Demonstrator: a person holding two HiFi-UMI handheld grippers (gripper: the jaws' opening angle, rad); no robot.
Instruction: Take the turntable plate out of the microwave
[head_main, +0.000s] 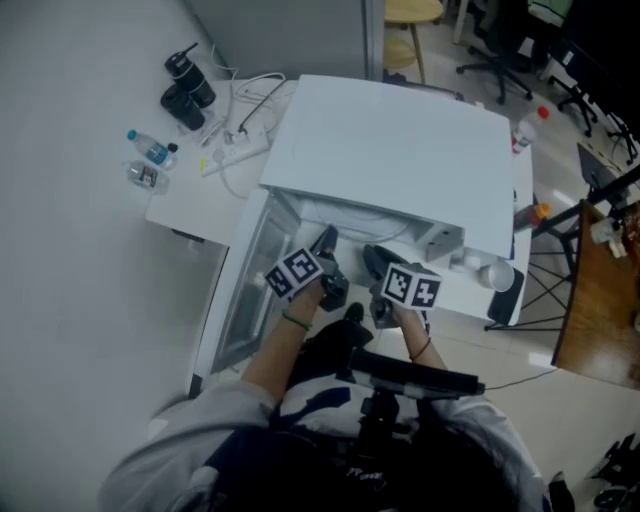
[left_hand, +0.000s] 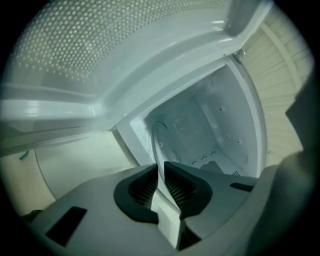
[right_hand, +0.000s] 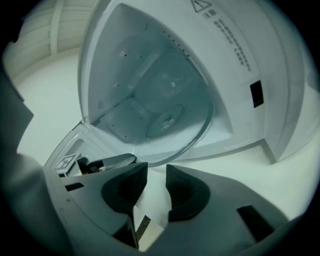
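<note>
A white microwave (head_main: 400, 160) stands on a table with its door (head_main: 250, 280) swung open to the left. The glass turntable plate (right_hand: 170, 117) sits tilted in the mouth of the cavity. In the left gripper view its rim (left_hand: 156, 145) shows edge-on and runs down into the narrow gap of my left gripper (left_hand: 161, 172), which is shut on it. My right gripper (right_hand: 156, 175) is open, and the plate's near rim lies just ahead of its tips, untouched. In the head view both grippers, left (head_main: 328, 240) and right (head_main: 375, 258), reach into the opening side by side.
Two water bottles (head_main: 150, 150), dark flasks (head_main: 185, 90) and a power strip (head_main: 235, 150) with cables lie on the table left of the microwave. A white cup (head_main: 495, 272) sits by the microwave's right front corner. A wooden desk (head_main: 600, 300) stands at the right.
</note>
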